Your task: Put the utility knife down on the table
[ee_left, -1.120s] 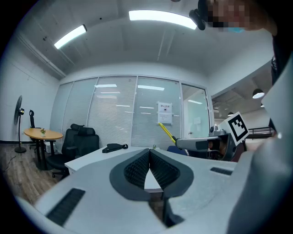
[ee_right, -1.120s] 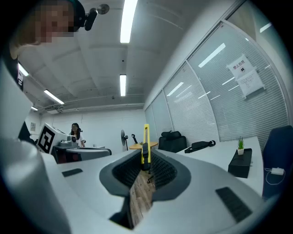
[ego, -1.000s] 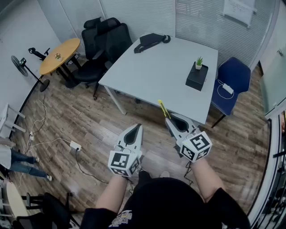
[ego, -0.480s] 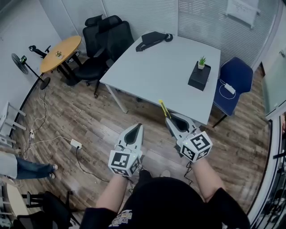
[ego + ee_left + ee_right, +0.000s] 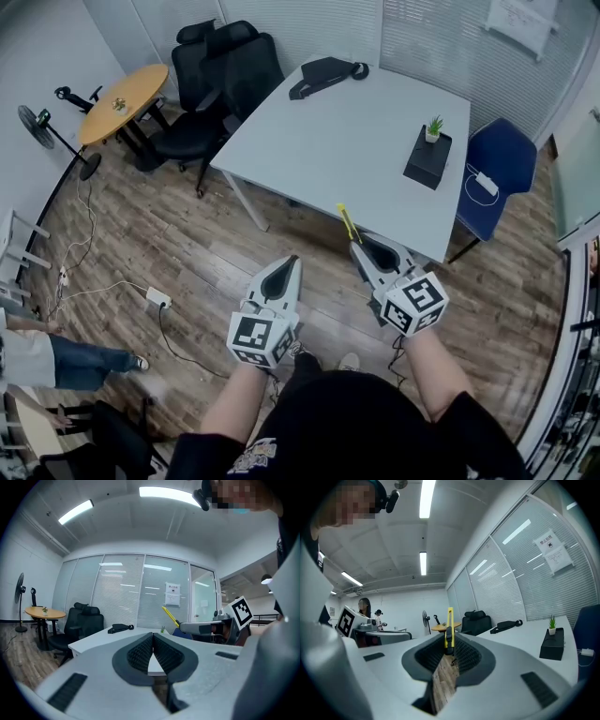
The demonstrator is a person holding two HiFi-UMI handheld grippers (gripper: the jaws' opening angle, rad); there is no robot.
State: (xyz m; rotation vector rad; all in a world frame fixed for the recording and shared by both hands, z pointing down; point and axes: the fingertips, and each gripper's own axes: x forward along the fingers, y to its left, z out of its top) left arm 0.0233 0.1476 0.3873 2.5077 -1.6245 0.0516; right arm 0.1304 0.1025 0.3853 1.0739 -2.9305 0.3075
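Head view: the table (image 5: 347, 131) had edged closer. The right gripper (image 5: 360, 247) clamped the knife (image 5: 347, 223), its tip at the table's near edge, not yet down. The left gripper (image 5: 292, 262) was closed on nothing.

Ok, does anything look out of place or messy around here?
Only minor things: a white power strip and its cable lie loose on the wooden floor at the left, and a white charger sits on the seat of the blue chair.
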